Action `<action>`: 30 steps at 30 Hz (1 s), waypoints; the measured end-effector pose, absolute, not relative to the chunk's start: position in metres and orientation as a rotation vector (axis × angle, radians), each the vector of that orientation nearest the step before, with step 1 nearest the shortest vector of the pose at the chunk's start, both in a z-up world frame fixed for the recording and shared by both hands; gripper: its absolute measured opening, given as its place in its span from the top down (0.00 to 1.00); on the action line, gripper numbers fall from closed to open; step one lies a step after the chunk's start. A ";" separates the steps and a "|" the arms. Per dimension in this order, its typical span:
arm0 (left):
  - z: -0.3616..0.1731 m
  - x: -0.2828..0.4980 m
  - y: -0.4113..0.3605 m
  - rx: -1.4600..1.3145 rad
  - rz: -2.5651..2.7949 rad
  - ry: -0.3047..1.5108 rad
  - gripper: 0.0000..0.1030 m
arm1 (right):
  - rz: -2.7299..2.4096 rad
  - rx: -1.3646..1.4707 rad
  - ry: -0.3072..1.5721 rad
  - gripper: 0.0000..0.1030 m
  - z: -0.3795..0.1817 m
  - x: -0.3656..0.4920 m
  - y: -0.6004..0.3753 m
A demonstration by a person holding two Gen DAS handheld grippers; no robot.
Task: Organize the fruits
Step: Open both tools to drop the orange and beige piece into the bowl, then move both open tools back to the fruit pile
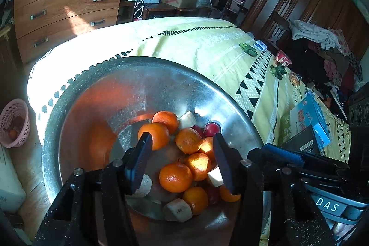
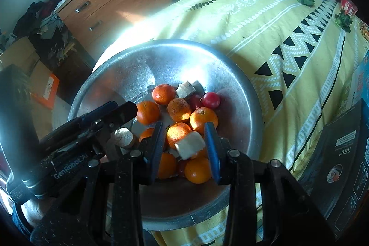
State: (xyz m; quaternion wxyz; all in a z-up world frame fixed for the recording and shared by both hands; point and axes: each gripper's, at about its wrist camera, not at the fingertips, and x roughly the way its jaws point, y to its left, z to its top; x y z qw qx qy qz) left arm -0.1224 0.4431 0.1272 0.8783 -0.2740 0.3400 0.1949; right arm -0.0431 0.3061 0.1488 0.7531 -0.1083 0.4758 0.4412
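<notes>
A big metal bowl (image 1: 161, 84) sits on a yellow patterned cloth (image 1: 207, 43) and holds several oranges (image 1: 175, 176), red round fruits (image 1: 212, 128) and pale cut chunks (image 1: 177, 209). My left gripper (image 1: 182, 149) is open and empty above the pile. My right gripper (image 2: 184, 137) is open just over an orange (image 2: 178, 134) and a pale chunk (image 2: 190, 144), its jaws to either side of them without closing. The bowl also shows in the right wrist view (image 2: 230, 66). The right gripper shows at the left view's right edge (image 1: 283, 153), the left one at the right view's left (image 2: 115, 111).
A wooden chest of drawers (image 1: 66, 6) stands behind the bed. A pink basket (image 1: 15, 126) sits on the floor at left. Boxes (image 1: 309, 121) and small green items (image 1: 248, 48) lie on the cloth at right. Clothes are piled at far right.
</notes>
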 end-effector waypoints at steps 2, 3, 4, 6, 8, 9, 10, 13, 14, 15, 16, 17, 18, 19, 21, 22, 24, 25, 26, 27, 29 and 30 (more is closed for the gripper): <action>0.129 -0.123 0.443 -0.572 0.412 0.705 0.35 | 0.959 -0.238 1.041 0.64 0.149 -0.043 0.306; 0.130 -0.124 0.442 -0.569 0.421 0.702 0.35 | 0.958 -0.239 1.041 0.58 0.149 -0.043 0.306; 0.130 -0.124 0.444 -0.572 0.431 0.701 0.34 | 0.955 -0.240 1.039 0.52 0.150 -0.044 0.305; 0.131 -0.126 0.448 -0.593 0.435 0.700 0.28 | 0.944 -0.235 1.036 0.34 0.152 -0.043 0.303; 0.134 -0.129 0.447 -0.591 0.443 0.692 0.28 | 0.929 -0.230 1.013 0.24 0.157 -0.044 0.300; 0.136 -0.130 0.447 -0.588 0.443 0.688 0.28 | 0.922 -0.227 1.003 0.23 0.160 -0.044 0.298; 0.138 -0.132 0.446 -0.586 0.444 0.683 0.28 | 0.922 -0.219 0.997 0.23 0.164 -0.045 0.296; 0.148 -0.140 0.444 -0.585 0.445 0.659 0.26 | 0.917 -0.213 0.944 0.23 0.182 -0.051 0.287; 0.152 -0.144 0.443 -0.586 0.448 0.647 0.26 | 0.915 -0.213 0.918 0.23 0.190 -0.055 0.283; 0.156 -0.148 0.442 -0.588 0.448 0.635 0.26 | 0.912 -0.215 0.894 0.23 0.197 -0.058 0.279; 0.161 -0.152 0.440 -0.588 0.448 0.622 0.26 | 0.903 -0.222 0.860 0.23 0.206 -0.062 0.273; 0.166 -0.157 0.438 -0.586 0.447 0.610 0.26 | 0.885 -0.236 0.815 0.23 0.216 -0.067 0.266; 0.171 -0.161 0.435 -0.583 0.445 0.595 0.25 | 0.867 -0.250 0.772 0.23 0.224 -0.071 0.259; 0.176 -0.166 0.432 -0.580 0.441 0.582 0.24 | 0.842 -0.266 0.726 0.22 0.233 -0.076 0.251; 0.188 -0.174 0.424 -0.570 0.432 0.552 0.24 | 0.791 -0.286 0.649 0.21 0.250 -0.084 0.233; 0.194 -0.177 0.419 -0.566 0.430 0.538 0.23 | 0.770 -0.288 0.620 0.21 0.258 -0.087 0.224; 0.206 -0.182 0.410 -0.560 0.419 0.515 0.23 | 0.723 -0.286 0.560 0.18 0.275 -0.093 0.205; 0.212 -0.184 0.405 -0.555 0.413 0.505 0.23 | 0.704 -0.285 0.532 0.17 0.283 -0.097 0.195; 0.220 -0.186 0.398 -0.547 0.403 0.492 0.23 | 0.682 -0.282 0.503 0.16 0.291 -0.101 0.185; 0.226 -0.187 0.391 -0.538 0.393 0.479 0.23 | 0.662 -0.279 0.476 0.15 0.298 -0.104 0.176; 0.241 -0.190 0.376 -0.516 0.370 0.454 0.21 | 0.628 -0.277 0.429 0.12 0.312 -0.113 0.159; 0.247 -0.190 0.369 -0.507 0.360 0.442 0.20 | 0.615 -0.277 0.412 0.10 0.317 -0.117 0.151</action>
